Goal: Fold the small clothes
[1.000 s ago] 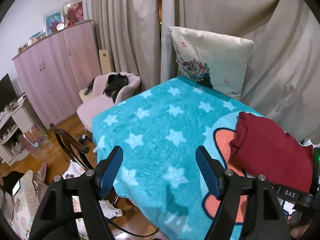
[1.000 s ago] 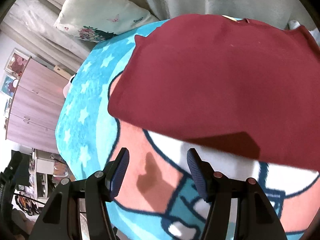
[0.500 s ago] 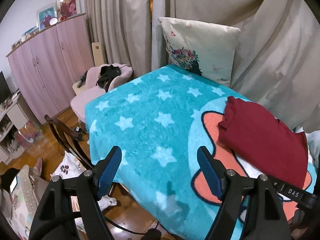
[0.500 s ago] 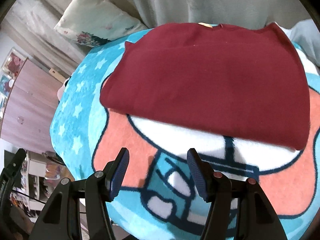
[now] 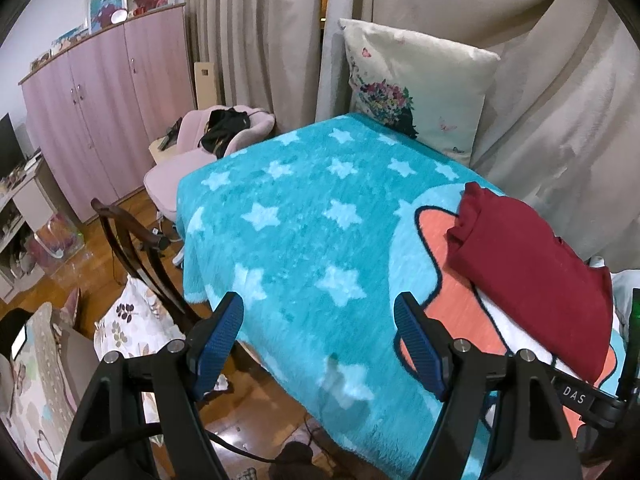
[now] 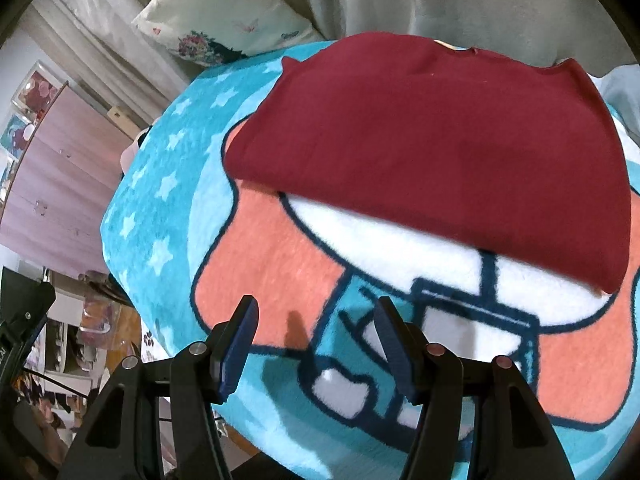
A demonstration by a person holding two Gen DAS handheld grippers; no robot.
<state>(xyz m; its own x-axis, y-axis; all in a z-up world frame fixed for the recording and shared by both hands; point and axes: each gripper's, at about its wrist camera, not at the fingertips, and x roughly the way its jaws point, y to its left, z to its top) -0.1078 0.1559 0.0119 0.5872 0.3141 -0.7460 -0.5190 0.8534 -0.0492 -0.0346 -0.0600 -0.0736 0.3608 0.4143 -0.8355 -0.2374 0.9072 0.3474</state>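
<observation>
A folded dark red garment (image 6: 432,152) lies flat on the turquoise star blanket (image 6: 168,184), over its orange and white cartoon print. It also shows in the left wrist view (image 5: 532,264) at the right. My right gripper (image 6: 316,320) is open and empty, held above the blanket in front of the garment's near edge. My left gripper (image 5: 320,320) is open and empty, over the blanket's (image 5: 304,220) front left part, well left of the garment.
A floral pillow (image 5: 412,88) leans on beige curtains (image 5: 560,100) behind the blanket. A pink chair (image 5: 200,148) with dark clothes, a dark wooden chair (image 5: 136,248) and a pink wardrobe (image 5: 104,100) stand left. Part of the other gripper (image 5: 600,396) shows at the right edge.
Both grippers have drawn back from the garment and stay open. In the right wrist view the garment went from close up to lying farther off, with more blanket showing.
</observation>
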